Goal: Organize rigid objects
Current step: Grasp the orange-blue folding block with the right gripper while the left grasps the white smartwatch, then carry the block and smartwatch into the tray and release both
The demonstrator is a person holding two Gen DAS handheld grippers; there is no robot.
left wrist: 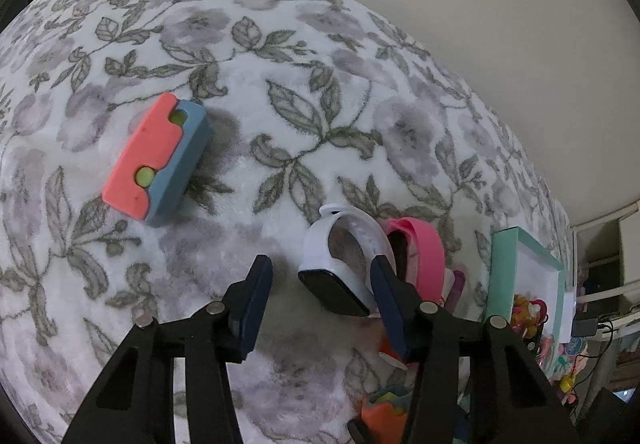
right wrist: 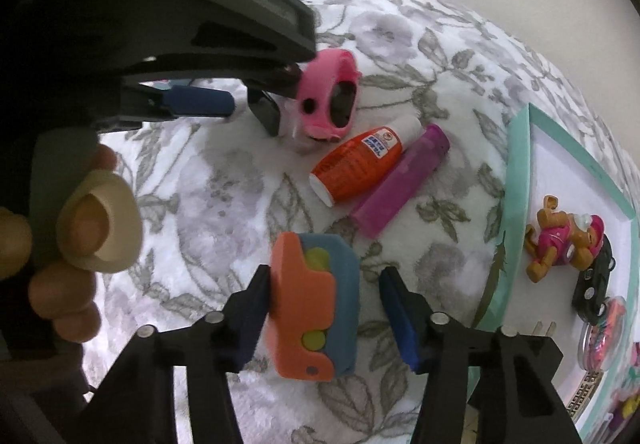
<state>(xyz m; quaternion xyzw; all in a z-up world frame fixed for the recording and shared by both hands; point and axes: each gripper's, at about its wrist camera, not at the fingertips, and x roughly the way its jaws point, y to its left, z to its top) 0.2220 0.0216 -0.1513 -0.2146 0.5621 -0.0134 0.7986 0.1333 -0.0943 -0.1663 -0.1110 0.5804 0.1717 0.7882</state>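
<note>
My left gripper (left wrist: 320, 276) is open; a white smartwatch (left wrist: 340, 264) with a black face lies between its jaws, near the right finger. A pink smartwatch (left wrist: 420, 248) lies just behind it. A coral and blue block (left wrist: 156, 159) lies apart at the left. My right gripper (right wrist: 324, 284) is open around another coral and blue block (right wrist: 316, 304), whose left side touches the left finger. An orange bottle (right wrist: 356, 167) and a purple tube (right wrist: 400, 183) lie beyond it, with the pink watch (right wrist: 332, 95) farther back.
A teal-rimmed white box (right wrist: 516, 179) stands at the right and holds a toy dog (right wrist: 568, 244), a black toy car (right wrist: 596, 284) and other small toys. It also shows in the left wrist view (left wrist: 504, 268). Everything lies on a floral blanket (left wrist: 280, 43). The left hand-held gripper (right wrist: 160, 23) fills the right view's upper left.
</note>
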